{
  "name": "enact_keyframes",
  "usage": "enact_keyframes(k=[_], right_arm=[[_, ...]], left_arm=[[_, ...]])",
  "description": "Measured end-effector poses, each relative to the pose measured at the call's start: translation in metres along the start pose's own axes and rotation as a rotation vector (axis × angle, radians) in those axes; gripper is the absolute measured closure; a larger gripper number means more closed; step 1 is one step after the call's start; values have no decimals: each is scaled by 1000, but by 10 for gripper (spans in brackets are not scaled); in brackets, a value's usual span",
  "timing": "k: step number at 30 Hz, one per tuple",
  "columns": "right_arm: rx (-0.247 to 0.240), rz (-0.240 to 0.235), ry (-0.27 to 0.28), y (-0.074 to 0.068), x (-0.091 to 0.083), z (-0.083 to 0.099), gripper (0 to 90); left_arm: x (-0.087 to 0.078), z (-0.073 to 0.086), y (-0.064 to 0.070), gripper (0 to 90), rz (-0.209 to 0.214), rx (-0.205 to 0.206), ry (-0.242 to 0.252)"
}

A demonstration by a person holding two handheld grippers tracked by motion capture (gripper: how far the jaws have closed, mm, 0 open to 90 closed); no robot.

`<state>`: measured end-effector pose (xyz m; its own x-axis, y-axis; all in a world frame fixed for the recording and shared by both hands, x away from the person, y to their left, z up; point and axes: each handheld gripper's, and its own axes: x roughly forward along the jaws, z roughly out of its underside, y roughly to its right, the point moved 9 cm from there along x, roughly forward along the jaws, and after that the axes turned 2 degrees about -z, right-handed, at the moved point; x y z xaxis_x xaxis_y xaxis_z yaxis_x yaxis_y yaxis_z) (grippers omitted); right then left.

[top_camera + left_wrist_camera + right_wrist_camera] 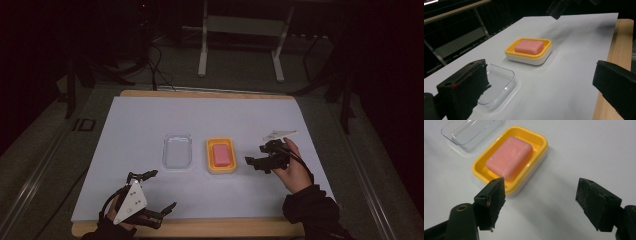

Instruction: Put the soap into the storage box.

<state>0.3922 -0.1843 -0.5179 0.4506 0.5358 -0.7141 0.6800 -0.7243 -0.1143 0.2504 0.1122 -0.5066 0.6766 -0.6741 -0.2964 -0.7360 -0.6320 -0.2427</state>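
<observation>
Soap (509, 158) in the yellow dish (480, 173) looks firm but slippery, so the wide-spread right hand-held gripper (540, 202) should pinch its long sides.

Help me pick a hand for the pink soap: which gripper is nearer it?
Right. The right gripper sits just beside the soap in its yellow dish; the left gripper is back near the table's front edge.

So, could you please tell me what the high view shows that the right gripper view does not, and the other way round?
High view alone: the left gripper, open near the table's front edge, the person's hands, and the wooden table rim under the white sheet.
Right gripper view alone: a close look at the right gripper, its black jaws spread wide.
Both: the pink soap lying in the yellow dish, and the clear lid beside it.
</observation>
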Motion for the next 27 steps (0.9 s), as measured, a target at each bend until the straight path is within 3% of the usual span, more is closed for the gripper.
enact_keyframes(k=[8,16,20,21,27], right_arm=[[23,56,52,11,-16,17,229],[48,91,38,18,-31,36,206],[74,127,60,21,-40,39,202],[96,172,74,24,-46,43,200],[129,213,72,30,-52,54,196]], left_arm=[[-1,0,0,7,-2,0,1],[-1,0,0,7,-3,1,1],[-1,0,0,7,-3,0,2],[-1,0,0,6,-3,-1,2],[-1,0,0,7,-3,1,1]])
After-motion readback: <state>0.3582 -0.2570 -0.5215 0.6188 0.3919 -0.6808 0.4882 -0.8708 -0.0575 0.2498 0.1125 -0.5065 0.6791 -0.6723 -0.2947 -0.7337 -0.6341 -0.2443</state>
